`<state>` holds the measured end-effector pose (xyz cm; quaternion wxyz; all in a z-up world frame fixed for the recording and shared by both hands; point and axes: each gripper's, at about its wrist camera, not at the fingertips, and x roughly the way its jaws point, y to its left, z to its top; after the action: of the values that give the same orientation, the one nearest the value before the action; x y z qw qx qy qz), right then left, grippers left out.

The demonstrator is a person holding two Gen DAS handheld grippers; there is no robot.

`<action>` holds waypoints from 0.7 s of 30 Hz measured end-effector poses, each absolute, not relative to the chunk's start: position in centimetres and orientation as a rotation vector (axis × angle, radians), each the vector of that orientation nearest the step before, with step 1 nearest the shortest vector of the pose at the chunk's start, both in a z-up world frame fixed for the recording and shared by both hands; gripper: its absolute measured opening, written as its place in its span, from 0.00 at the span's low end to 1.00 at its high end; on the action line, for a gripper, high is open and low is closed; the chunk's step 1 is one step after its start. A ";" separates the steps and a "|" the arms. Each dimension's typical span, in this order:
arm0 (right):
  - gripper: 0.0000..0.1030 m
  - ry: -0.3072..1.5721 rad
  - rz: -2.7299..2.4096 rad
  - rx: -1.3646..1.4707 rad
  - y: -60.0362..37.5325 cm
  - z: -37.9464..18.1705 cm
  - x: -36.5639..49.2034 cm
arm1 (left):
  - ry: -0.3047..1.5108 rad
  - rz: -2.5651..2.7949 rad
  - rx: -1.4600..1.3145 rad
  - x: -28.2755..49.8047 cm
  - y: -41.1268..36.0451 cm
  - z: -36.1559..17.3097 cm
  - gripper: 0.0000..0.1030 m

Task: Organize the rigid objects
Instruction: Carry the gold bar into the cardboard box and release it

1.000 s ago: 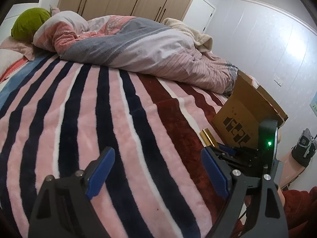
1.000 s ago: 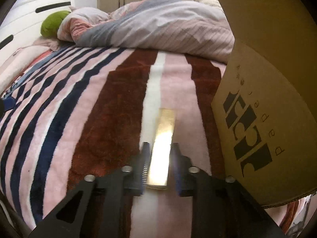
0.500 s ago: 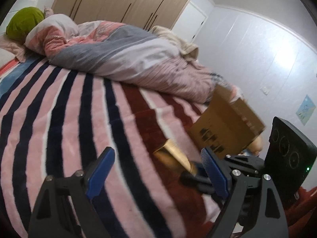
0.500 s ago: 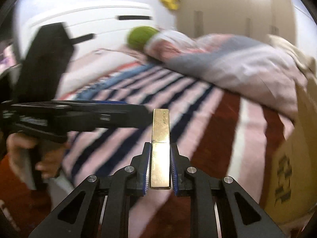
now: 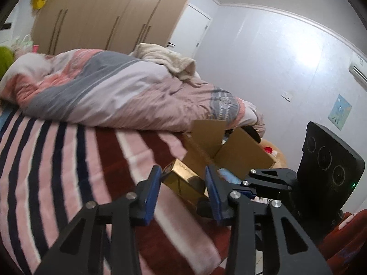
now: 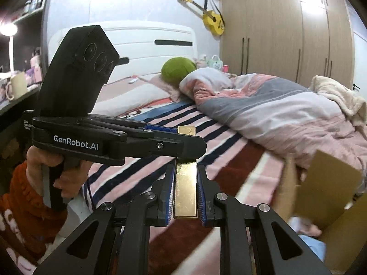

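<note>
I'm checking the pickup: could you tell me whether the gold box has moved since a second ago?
Yes. The gold box, shut in the right gripper, has risen off the striped blanket it lay on.

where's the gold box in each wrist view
Left wrist: the gold box sits low and centre, between the left gripper fingertips, its far end in the right gripper.
Right wrist: the gold box is low and centre, clamped in the right gripper; the left gripper crosses its far end.
Shared landmark: the cardboard box, right of centre in the left view, at the lower right in the right view.
</note>
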<state>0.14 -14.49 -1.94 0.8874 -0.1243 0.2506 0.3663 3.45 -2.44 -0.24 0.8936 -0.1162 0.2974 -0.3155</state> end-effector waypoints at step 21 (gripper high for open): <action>0.54 0.602 0.532 -0.182 -28.9 -1.1 5.4 | 0.745 -0.632 -0.021 10.9 -18.3 0.3 0.83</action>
<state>5.43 -28.86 -1.07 0.9164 -0.0886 0.2924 0.2587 10.94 -18.28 0.28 0.8830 -0.0101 0.3579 -0.3035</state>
